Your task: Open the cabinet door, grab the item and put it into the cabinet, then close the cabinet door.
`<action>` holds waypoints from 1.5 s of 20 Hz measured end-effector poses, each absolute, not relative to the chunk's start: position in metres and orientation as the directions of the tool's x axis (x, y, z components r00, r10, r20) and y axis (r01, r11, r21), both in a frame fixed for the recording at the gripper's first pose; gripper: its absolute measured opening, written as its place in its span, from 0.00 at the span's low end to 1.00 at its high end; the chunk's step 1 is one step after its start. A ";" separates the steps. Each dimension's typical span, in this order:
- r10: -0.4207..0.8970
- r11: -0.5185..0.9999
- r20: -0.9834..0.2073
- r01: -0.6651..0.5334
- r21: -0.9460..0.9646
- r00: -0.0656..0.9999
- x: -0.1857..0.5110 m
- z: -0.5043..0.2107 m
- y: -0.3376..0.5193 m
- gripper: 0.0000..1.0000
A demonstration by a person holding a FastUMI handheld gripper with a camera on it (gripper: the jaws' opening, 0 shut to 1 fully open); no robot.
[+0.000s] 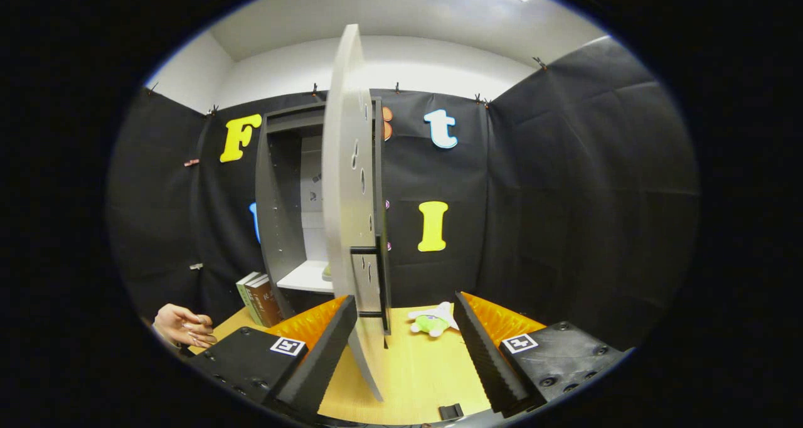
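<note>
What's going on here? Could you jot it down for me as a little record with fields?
cabinet door: swung open, seen edge-on, its free edge between the gripper's fingers
gripper: open, fingers spread either side of the door edge, not pressing on it
cabinet: dark, open, pale shelf inside with a small item on it, too hidden to identify
plush toy: green and white, lying on the wooden table beyond the fingers, right of the door
books: standing left of the cabinet
hand: resting at the table's left side

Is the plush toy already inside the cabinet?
No, the plush toy lies on the table beside the open cabinet door, between the open tongs.
</note>
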State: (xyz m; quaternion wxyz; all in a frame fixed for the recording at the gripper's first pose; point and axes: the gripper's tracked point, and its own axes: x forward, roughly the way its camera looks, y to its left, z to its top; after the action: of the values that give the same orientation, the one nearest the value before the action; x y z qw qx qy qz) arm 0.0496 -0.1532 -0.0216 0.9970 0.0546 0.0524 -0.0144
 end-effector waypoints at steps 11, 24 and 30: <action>0.211 0.967 -0.142 -0.185 0.173 0.967 0.103 -0.049 -0.146 0.98; 0.196 0.959 -0.133 -0.162 0.233 0.972 0.113 -0.053 -0.057 0.98; 0.150 0.968 -0.126 -0.120 0.220 0.981 0.131 -0.054 -0.007 0.98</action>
State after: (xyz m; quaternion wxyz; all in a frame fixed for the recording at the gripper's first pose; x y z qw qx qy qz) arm 0.1311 -0.0072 -0.0541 0.9894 0.1064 0.0711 0.0683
